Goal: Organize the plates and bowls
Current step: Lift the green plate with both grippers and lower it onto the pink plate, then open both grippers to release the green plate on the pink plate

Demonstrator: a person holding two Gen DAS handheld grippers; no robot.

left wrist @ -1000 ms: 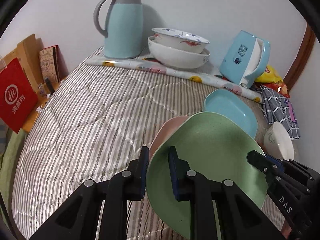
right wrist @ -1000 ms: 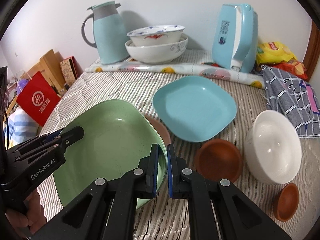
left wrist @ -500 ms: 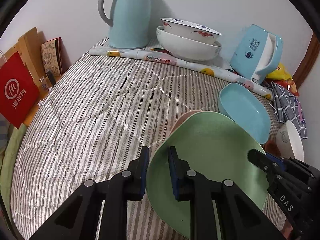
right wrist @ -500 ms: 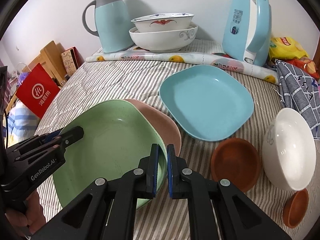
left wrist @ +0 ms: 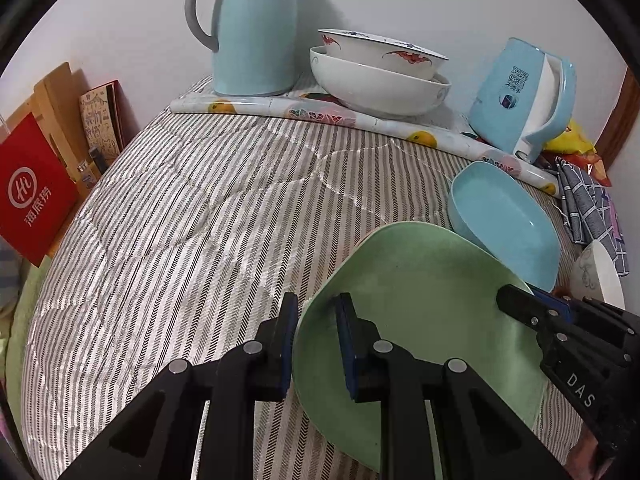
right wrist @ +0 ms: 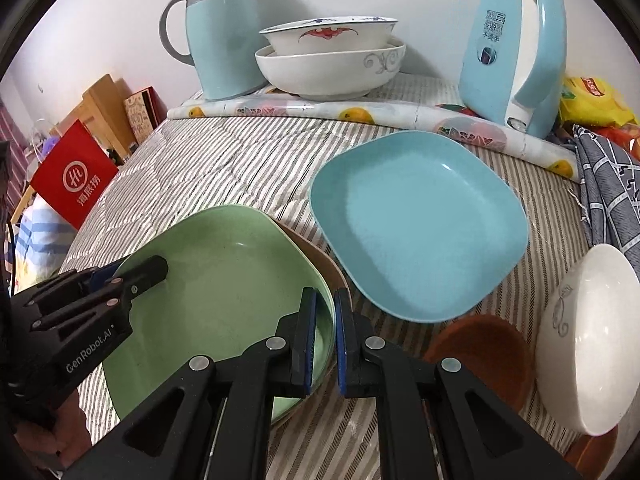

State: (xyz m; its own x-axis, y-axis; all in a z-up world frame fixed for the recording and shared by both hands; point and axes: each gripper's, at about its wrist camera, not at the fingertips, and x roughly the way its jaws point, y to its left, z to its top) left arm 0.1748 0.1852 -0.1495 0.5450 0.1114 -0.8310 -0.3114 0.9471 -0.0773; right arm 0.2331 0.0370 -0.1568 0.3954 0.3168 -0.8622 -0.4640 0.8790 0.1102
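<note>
A pale green square plate [left wrist: 420,300] [right wrist: 224,280] is held by two opposite rims. My left gripper [left wrist: 316,312] [right wrist: 152,268] is shut on its left rim. Its right rim is clamped in my right gripper [right wrist: 325,304] [left wrist: 516,300], also shut. Under the green plate lies a pink plate [right wrist: 320,260], of which only a thin edge shows in the right wrist view; whether the two touch I cannot tell. A blue square plate [right wrist: 416,224] [left wrist: 504,220] lies to the right on the striped quilt [left wrist: 200,220]. Two white bowls [left wrist: 380,76] [right wrist: 328,64] are stacked at the back.
A white bowl [right wrist: 588,332] and a brown dish [right wrist: 480,352] lie at the right, near the quilt's edge. At the back stand a blue jug [left wrist: 256,32] and a blue kettle [left wrist: 524,100] behind a rolled mat [right wrist: 360,114]. A red bag [left wrist: 28,192] stands off the left side.
Both grippers have sunk toward the quilt with the green plate. It now covers nearly all of the pink plate, which showed more half a second ago.
</note>
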